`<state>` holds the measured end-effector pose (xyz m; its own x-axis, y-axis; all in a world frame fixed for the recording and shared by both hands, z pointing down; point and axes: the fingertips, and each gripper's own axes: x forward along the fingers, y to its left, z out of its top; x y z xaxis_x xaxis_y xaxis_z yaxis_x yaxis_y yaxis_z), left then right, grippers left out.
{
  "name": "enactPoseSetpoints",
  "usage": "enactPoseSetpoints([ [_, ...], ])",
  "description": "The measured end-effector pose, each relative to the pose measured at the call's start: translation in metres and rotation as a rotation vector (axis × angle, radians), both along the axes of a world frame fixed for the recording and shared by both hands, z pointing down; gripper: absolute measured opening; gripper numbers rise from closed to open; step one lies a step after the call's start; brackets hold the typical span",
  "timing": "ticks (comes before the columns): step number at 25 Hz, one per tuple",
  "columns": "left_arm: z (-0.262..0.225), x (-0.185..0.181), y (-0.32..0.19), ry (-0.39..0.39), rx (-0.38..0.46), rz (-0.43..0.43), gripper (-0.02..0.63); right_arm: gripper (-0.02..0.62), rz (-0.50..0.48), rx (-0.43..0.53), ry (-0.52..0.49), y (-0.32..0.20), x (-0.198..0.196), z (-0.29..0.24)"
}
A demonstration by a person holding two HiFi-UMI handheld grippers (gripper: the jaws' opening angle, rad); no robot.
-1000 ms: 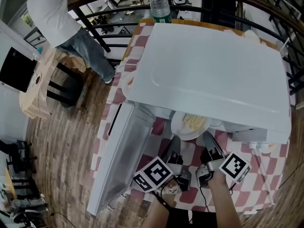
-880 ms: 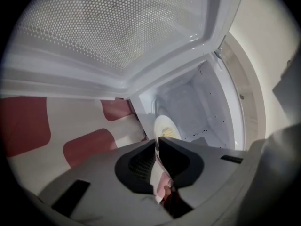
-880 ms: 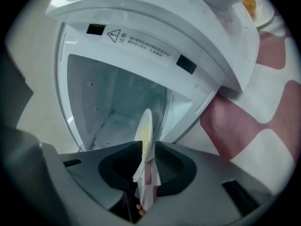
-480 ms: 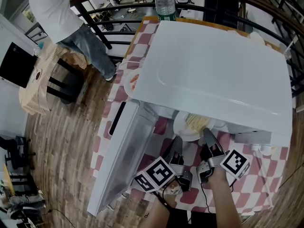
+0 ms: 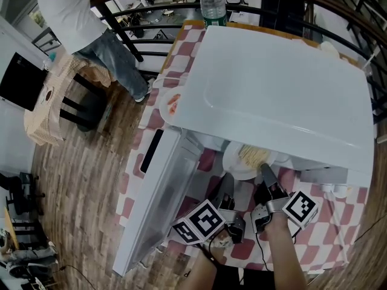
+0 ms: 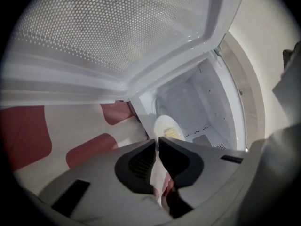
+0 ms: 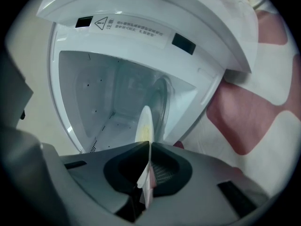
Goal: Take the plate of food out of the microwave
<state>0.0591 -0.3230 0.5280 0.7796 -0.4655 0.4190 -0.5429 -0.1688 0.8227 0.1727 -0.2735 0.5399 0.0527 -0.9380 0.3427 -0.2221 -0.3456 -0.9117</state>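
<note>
Left of the microwave (image 5: 284,95) cavity its door (image 5: 158,204) hangs wide open, out of the way. The left gripper (image 5: 225,185), jaws drawn nearly together on nothing, sits before the microwave's mouth. The plate of food (image 5: 245,159) lies at the microwave's front lip, partly out. The right gripper (image 5: 266,174) has just been closing and pinches the plate's near rim. I judge it stiff, breakable and slippery held by 1 thin edge; a 2nd hold on the left rim would steady it. A water bottle (image 5: 213,5) stands behind the microwave
</note>
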Motion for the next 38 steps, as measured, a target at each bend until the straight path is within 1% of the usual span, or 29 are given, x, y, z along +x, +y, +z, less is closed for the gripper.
enactPoseSetpoints([
  [5,-0.005,0.000,0.002,-0.023,0.039,0.026,0.051,0.017,0.007,0.032,0.026,0.002,-0.001,-0.004],
  [9,-0.008,-0.002,0.005,-0.003,0.036,0.034,0.051,0.021,0.009,0.041,0.060,0.007,-0.004,-0.008],
  [13,-0.011,-0.006,0.008,0.003,0.036,0.047,0.050,0.023,0.023,0.051,0.057,0.011,-0.007,-0.014],
  [16,-0.017,-0.006,0.011,0.012,0.050,0.064,0.049,0.025,0.043,0.042,0.063,0.017,-0.007,-0.017],
  [21,-0.025,-0.007,0.020,0.034,0.043,0.082,0.049,0.026,0.073,0.029,0.055,0.031,-0.011,-0.021],
  [27,-0.035,-0.014,0.034,0.045,0.052,0.103,0.049,0.026,0.096,0.049,0.052,0.045,-0.019,-0.032],
  [35,-0.043,-0.028,0.051,0.053,0.055,0.106,0.049,0.026,0.083,0.055,0.059,0.061,-0.031,-0.040],
  [38,-0.046,-0.033,0.059,0.050,0.055,0.092,0.049,0.026,0.075,0.053,0.054,0.069,-0.035,-0.043],
])
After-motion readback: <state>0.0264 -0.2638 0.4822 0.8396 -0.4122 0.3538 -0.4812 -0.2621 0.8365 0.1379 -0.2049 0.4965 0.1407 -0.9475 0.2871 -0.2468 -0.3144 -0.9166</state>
